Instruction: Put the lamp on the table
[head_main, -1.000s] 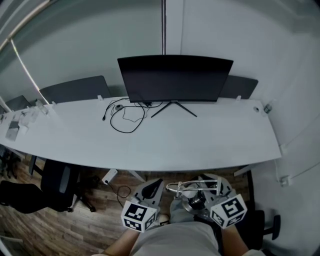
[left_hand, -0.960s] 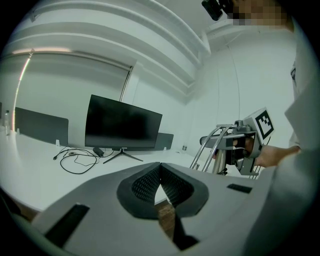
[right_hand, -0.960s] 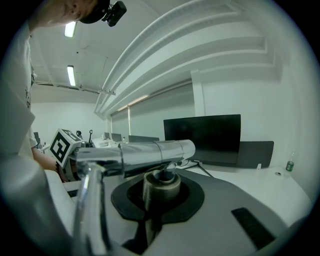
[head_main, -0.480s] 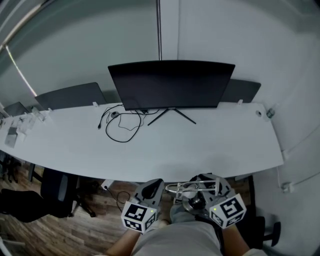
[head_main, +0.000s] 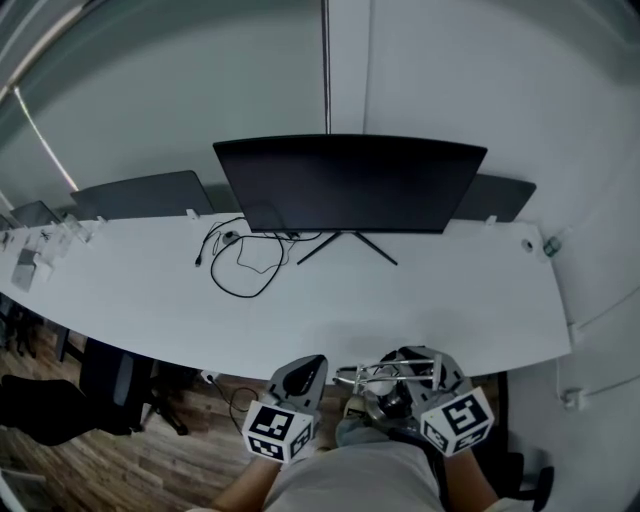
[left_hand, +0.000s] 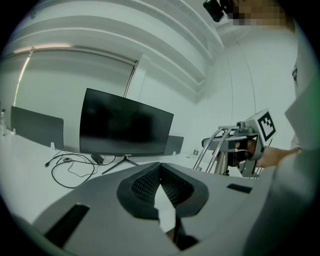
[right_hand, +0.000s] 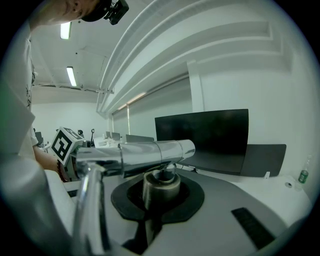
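A silver metal lamp (head_main: 386, 377) with thin arms and a tube-shaped head (right_hand: 145, 151) is held low in front of the person, at the front edge of the long white table (head_main: 420, 300). My right gripper (head_main: 402, 384) is shut on the lamp's round stem (right_hand: 161, 186), which sits between the dark pads. My left gripper (head_main: 300, 378) hangs beside it on the left, its ribbed pads (left_hand: 145, 182) meeting at the tips with nothing between them. The left gripper view shows the lamp (left_hand: 220, 149) off to the right, apart from that gripper.
A wide black monitor (head_main: 350, 185) on a thin-legged stand is at the table's back middle, with a looped black cable (head_main: 240, 268) to its left. Dark panels (head_main: 140, 195) line the back edge. A black office chair (head_main: 105, 378) stands on the wooden floor, lower left.
The table's front edge has come closer to both grippers, and the monitor sits lower in view. The right gripper keeps its hold on the lamp; the left stays shut.
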